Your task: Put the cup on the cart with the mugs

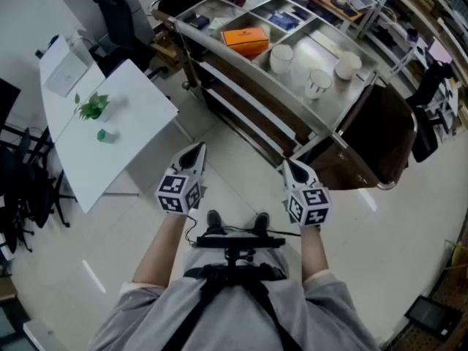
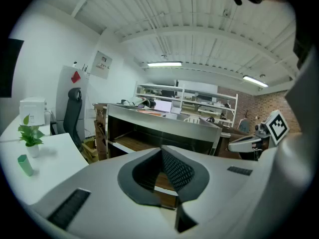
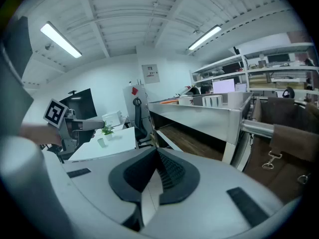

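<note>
A small green cup [image 1: 106,135] stands on a white table [image 1: 142,126] at the left, beside a little potted plant [image 1: 91,106]. The steel cart [image 1: 241,57] crosses the top of the head view, with three white mugs [image 1: 281,57] in its top tray. My left gripper [image 1: 196,152] and right gripper [image 1: 290,168] are held side by side over the floor, short of the cart, both shut and empty. In the left gripper view, the cup [image 2: 25,165] shows far left of that gripper [image 2: 161,151]. From the right gripper [image 3: 157,151], the cup [image 3: 101,142] is small and distant.
An orange box [image 1: 246,40] and other items fill the cart's tray. A brown bag [image 1: 380,137] hangs at the cart's right end. A white box [image 1: 64,68] sits on the table's far part, with a black office chair [image 1: 117,13] behind. Bare floor lies between table and cart.
</note>
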